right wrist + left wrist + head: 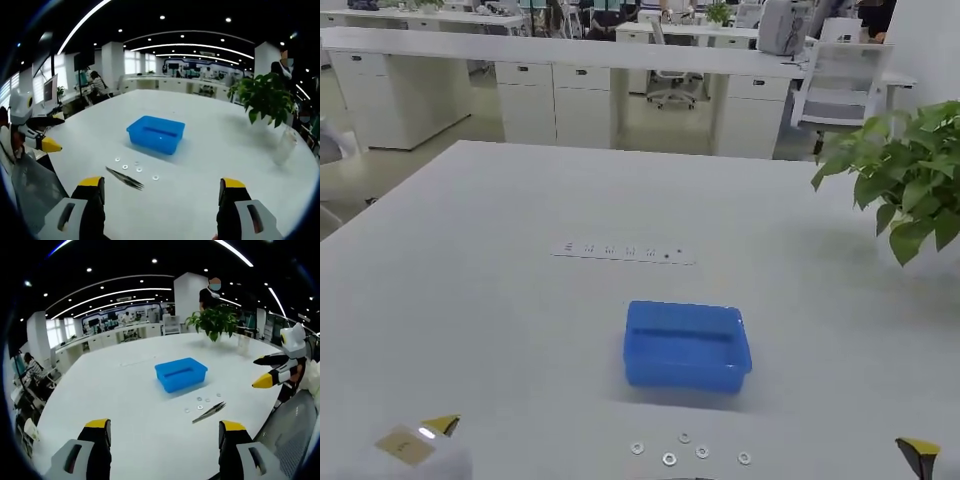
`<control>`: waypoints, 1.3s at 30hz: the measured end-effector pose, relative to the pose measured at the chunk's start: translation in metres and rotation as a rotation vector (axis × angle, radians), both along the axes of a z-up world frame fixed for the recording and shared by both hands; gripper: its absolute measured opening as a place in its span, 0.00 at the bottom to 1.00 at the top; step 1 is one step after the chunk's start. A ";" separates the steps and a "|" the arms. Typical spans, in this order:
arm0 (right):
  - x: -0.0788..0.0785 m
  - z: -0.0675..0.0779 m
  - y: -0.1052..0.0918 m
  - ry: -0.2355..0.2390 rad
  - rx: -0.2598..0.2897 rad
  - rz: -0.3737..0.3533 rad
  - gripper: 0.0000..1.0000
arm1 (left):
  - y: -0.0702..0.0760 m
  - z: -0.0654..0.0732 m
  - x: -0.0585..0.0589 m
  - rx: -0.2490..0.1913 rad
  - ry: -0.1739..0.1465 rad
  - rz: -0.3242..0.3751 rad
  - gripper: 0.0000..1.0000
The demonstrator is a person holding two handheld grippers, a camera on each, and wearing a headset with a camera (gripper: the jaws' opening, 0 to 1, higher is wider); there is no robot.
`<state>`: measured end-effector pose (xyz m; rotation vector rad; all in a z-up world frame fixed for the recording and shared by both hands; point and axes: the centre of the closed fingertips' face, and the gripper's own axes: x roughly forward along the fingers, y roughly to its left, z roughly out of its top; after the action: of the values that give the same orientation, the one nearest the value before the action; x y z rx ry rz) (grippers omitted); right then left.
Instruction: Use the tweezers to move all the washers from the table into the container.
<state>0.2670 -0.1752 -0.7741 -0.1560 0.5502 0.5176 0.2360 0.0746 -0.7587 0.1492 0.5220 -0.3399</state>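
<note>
A blue plastic container [687,345] stands on the white table [520,300]. Several small metal washers [669,459] lie just in front of it, near the table's front edge. In the left gripper view, the tweezers [209,412] lie on the table beside the washers [200,401] and in front of the container [181,374]. My left gripper [165,432] is open and holds nothing. My right gripper [161,187] is open too, short of the tweezers [125,178], the washers [139,169] and the container [156,133]. Both hang off the table's near edge.
A flat white power strip [625,252] is set in the table behind the container. A leafy green plant [910,170] stands at the right. Desks and chairs fill the room beyond. A person [212,292] stands behind the plant.
</note>
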 end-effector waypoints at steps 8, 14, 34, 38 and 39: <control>0.001 -0.001 0.002 0.007 0.016 -0.001 0.94 | -0.020 -0.004 0.012 0.034 0.023 -0.122 0.79; 0.000 -0.004 0.002 0.017 0.026 -0.004 0.93 | -0.038 -0.021 0.014 0.093 0.084 -0.268 0.63; -0.007 -0.019 0.006 0.066 0.003 0.019 0.92 | -0.076 -0.086 0.036 0.235 0.243 -0.569 0.16; -0.008 -0.021 0.005 0.076 -0.003 0.017 0.92 | -0.079 -0.097 0.038 0.269 0.257 -0.605 0.12; -0.008 -0.021 0.005 0.075 -0.003 0.017 0.92 | -0.080 -0.100 0.038 0.273 0.262 -0.617 0.11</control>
<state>0.2588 -0.1700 -0.7952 -0.1443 0.6235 0.5408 0.2739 -0.0052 -0.8588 0.5405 0.7776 -0.8977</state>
